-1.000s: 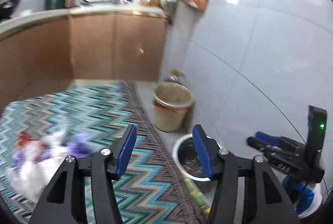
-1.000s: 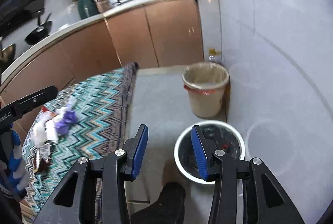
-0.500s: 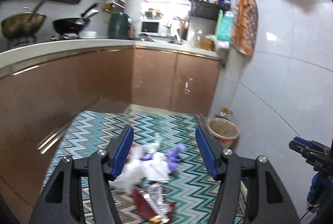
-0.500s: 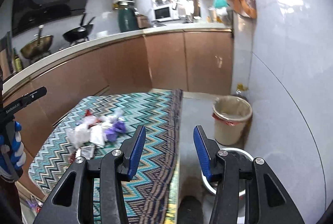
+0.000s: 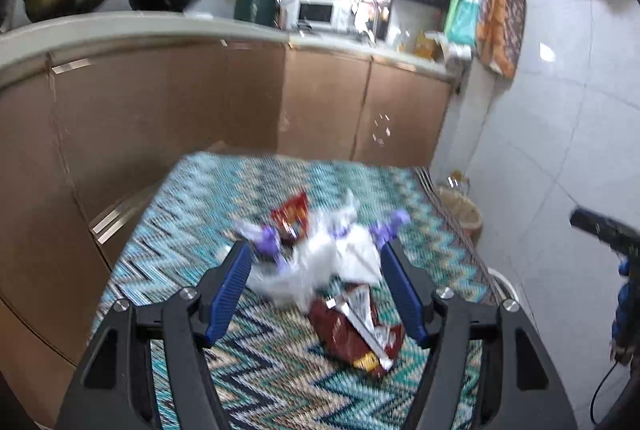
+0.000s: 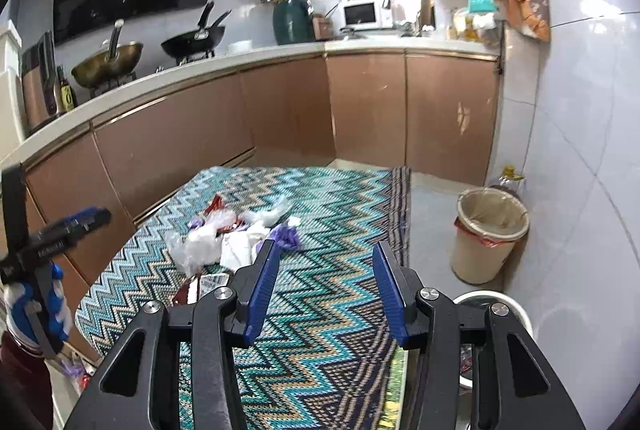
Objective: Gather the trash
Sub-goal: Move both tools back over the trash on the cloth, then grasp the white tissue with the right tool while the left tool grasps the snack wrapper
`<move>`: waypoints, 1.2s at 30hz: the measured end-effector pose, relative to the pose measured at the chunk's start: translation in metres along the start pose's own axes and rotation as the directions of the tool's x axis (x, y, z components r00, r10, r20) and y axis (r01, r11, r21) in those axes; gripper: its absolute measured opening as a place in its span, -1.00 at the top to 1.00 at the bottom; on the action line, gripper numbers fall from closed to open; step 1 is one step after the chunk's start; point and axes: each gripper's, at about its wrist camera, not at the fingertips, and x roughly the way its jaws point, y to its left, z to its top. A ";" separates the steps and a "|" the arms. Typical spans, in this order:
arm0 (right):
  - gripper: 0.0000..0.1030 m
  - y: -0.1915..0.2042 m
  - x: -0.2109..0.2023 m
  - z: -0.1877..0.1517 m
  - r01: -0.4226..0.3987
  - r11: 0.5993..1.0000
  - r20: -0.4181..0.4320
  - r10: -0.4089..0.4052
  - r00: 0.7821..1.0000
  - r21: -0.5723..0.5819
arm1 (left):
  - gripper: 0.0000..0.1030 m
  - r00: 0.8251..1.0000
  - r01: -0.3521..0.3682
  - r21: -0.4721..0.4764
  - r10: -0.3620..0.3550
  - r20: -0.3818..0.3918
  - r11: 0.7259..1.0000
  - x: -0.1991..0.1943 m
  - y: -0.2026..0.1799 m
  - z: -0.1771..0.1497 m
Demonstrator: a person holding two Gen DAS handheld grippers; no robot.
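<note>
blue-padded fingers (image 5: 234, 284) of the left gripper (image 5: 316, 286) are seen spread wide above a heap of trash (image 5: 320, 258); its jaws have just been opening, and nothing is pressed between the pads, though the heap shows through the gap. the trash is piled on a zigzag-patterned mat (image 5: 256, 366) in teal, black and beige, which is laid on the kitchen floor. white crumpled plastic (image 5: 316, 266), purple scraps (image 5: 270, 244), a red snack wrapper (image 5: 292, 214) at the far side and a dark red foil packet (image 5: 352, 330) at the near side can be made out in the heap, which is blurred in the left wrist view.

the right gripper (image 6: 324, 288) is held released over the mat, right of the heap, with nothing between its fingers (image 6: 264, 290). in the right wrist view the trash (image 6: 236, 238) is seen to the left of those fingers. a beige bin (image 6: 486, 234) with a liner stands on the grey floor right of the mat, by the tiled wall, and a white bucket (image 6: 500, 302) is partly seen nearer. brown cabinets (image 6: 280, 114) run along the far side.
</note>
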 end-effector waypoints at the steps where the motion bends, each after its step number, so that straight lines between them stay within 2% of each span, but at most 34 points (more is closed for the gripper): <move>1: 0.07 0.002 0.007 -0.001 -0.006 1.000 -0.013 0.006 1.000 -0.001 | -0.27 0.999 0.013 0.001 -0.013 -0.029 1.000 0.010 -0.003 -0.007; 5: 0.07 0.009 0.034 -0.004 -0.031 1.000 -0.067 0.030 0.997 -0.004 | -0.27 0.992 0.051 -0.020 -0.053 -0.118 0.998 0.040 -0.009 -0.032; 12: 0.07 0.021 0.086 -0.010 -0.077 0.997 -0.155 0.075 0.985 -0.010 | -0.27 0.976 0.066 -0.050 -0.075 -0.205 0.997 0.080 -0.013 -0.054; 16: 0.07 0.037 0.118 -0.012 -0.133 0.991 -0.204 0.126 0.971 -0.024 | -0.27 0.968 0.064 -0.064 -0.078 -0.237 0.996 0.099 -0.010 -0.060; 21: 0.07 0.070 0.161 -0.011 -0.262 0.964 -0.262 0.241 0.934 -0.048 | -0.24 0.957 0.080 -0.081 -0.099 -0.274 0.994 0.119 -0.007 -0.065; 24: 0.07 0.085 0.184 -0.010 -0.302 0.951 -0.282 0.273 0.920 -0.065 | 0.02 0.950 0.086 -0.087 -0.108 -0.292 0.992 0.128 -0.005 -0.070; 26: 0.07 0.093 0.203 -0.011 -0.317 0.946 -0.305 0.282 0.910 -0.073 | 0.11 0.946 0.103 -0.101 -0.129 -0.296 0.990 0.132 -0.002 -0.072; 29: 0.07 0.102 0.230 -0.013 -0.336 0.938 -0.340 0.290 0.895 -0.082 | 0.20 0.946 0.106 -0.095 -0.130 -0.298 0.990 0.136 -0.001 -0.074; 36: 0.07 0.105 0.270 -0.018 -0.324 0.942 -0.384 0.270 0.883 -0.084 | 0.37 0.946 0.118 -0.083 -0.137 -0.294 0.990 0.138 -0.003 -0.077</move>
